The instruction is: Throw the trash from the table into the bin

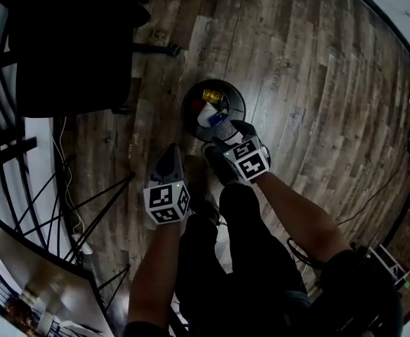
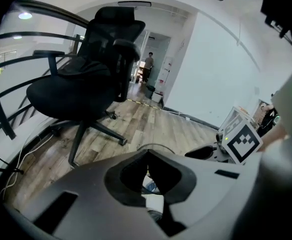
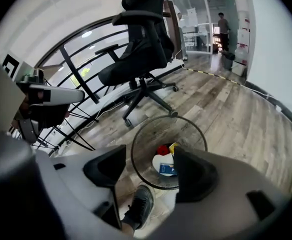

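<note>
Directly below the right gripper [image 3: 149, 159], its fingers spread and empty, the trash [image 3: 165, 165] lies in the bin [image 3: 151, 131] on the floor; the left gripper [image 2: 147, 158], fingers pressed together, hangs farther off.

- Grey-brown wood-plank floor [image 1: 317, 83] runs through the whole room.
- A black office chair [image 2: 86, 79] with headrest and armrests stands on it on a star base with castors.
- A black metal railing [image 3: 78, 74] with curved bars stands behind the chair, brightly lit from beyond.
- A plain white wall [image 2: 221, 69] has a dark skirting.
- An open doorway [image 2: 153, 44] shows a distant person [image 2: 149, 64].
- A ceiling light [image 2: 25, 15] glows.
</note>
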### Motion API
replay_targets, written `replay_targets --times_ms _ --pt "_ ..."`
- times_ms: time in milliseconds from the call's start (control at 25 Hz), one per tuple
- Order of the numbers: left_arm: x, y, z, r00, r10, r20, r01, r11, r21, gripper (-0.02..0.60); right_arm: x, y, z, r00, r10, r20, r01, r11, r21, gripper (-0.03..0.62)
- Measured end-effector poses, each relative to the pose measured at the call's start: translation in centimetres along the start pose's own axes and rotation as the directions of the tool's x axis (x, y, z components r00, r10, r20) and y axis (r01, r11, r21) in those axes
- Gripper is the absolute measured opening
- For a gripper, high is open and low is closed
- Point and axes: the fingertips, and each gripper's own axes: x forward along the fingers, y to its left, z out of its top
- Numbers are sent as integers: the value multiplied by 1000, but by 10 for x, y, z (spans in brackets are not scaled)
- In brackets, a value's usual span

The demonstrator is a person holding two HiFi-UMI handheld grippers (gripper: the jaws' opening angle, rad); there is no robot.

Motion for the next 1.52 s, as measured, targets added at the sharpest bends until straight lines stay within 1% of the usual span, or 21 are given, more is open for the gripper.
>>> replay_targets --times_ms 80,160,320,440,480,560,640,720,840,920,1000,1080,1200,1280,1320,1440,1520 --pt "-33 -11 31 999 1 46 -1 1000 2 12 -35 11 24 1000 6 23 -6 1000 -26 293" --pt "-67 -19 66 994 10 105 -10 1000 -2 12 -70 22 54 998 18 68 -16 999 -33 291" --pt "-144 -30 139 975 27 219 -26 1000 -7 12 -146 51 120 982 70 173 -65 997 -35 291" --pt "-200 -32 185 951 42 306 -31 999 -40 12 -201 72 172 961 99 257 -84 994 -69 287" --pt "-216 -34 196 943 45 329 -34 999 -41 12 -219 78 188 954 105 282 -87 993 -76 275" --pt "-247 -34 214 930 59 364 -55 998 -20 12 -252 91 220 935 124 331 -101 991 -84 239" --pt "-280 -29 227 917 89 389 -98 995 3 12 -286 107 249 912 145 383 -119 989 -91 218" --pt "-311 -21 243 897 129 423 -144 990 4 12 -320 123 275 885 173 433 -138 984 -112 181" --pt "-352 -19 280 845 166 509 -179 984 -23 12 -359 146 307 851 217 479 -162 975 -155 172" --pt "-375 -28 307 816 160 555 -190 982 -3 12 -379 162 323 832 250 496 -181 966 -183 169" --pt "-397 -41 333 798 157 582 -217 976 34 12 -397 177 339 813 285 508 -201 956 -214 167" --pt "-417 -56 355 783 152 604 -230 972 53 12 -415 190 352 794 315 520 -217 946 -242 163" --pt "-442 -78 374 766 136 628 -207 978 40 12 -441 209 371 764 348 544 -224 933 -283 137" --pt "-453 -87 379 761 140 633 -199 980 23 12 -456 222 381 745 361 561 -219 927 -306 63" --pt "-458 -89 380 760 147 633 -199 980 11 12 -464 228 386 735 370 568 -217 923 -319 46" --pt "-473 -94 382 757 162 633 -186 982 -29 12 -486 248 398 710 390 587 -206 911 -357 41" --pt "-485 -98 385 753 153 640 -170 985 -36 12 -499 258 405 698 388 602 -187 910 -369 34"
